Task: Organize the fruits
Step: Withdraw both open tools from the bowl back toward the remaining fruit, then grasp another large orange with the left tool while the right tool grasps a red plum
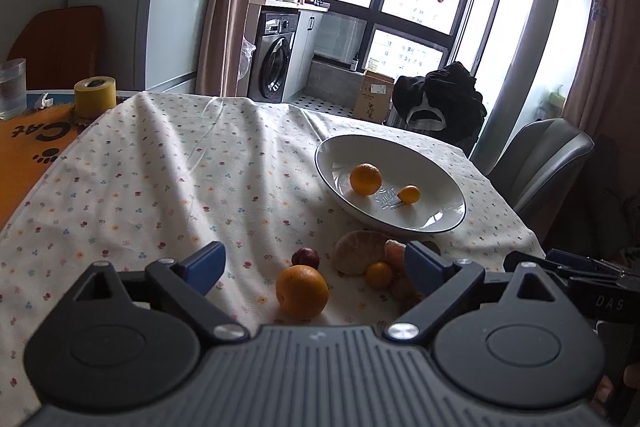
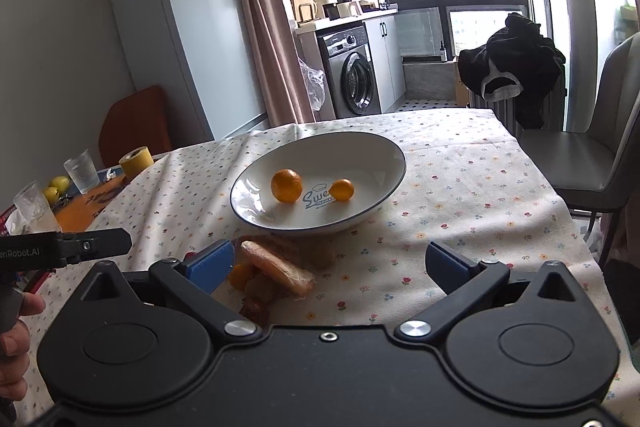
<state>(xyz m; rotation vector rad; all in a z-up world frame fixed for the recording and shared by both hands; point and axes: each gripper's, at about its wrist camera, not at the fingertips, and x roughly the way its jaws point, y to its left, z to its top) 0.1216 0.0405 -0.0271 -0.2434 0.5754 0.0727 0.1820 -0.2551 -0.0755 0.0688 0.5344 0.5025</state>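
A white bowl (image 1: 440, 183) (image 2: 360, 151) on the flowered tablecloth holds an orange (image 1: 365, 179) (image 2: 286, 185) and a small kumquat (image 1: 409, 194) (image 2: 342, 189). In front of it lies a heap of fruit: a large orange (image 1: 302, 291), a dark red fruit (image 1: 305, 257), a peeled citrus (image 1: 358, 251) (image 2: 276, 269), a small kumquat (image 1: 379, 274) (image 2: 239, 274). My left gripper (image 1: 316, 265) is open and empty, its jaws on either side of the heap. My right gripper (image 2: 340, 267) is open and empty, just right of the heap.
A yellow tape roll (image 1: 95, 95) (image 2: 136, 157), a water glass (image 1: 12, 87) (image 2: 82, 171) and an orange mat (image 1: 28, 143) lie at the table's left. A grey chair (image 1: 536, 163) (image 2: 580, 155) stands at the right edge. Lemons (image 2: 56, 187) sit far left.
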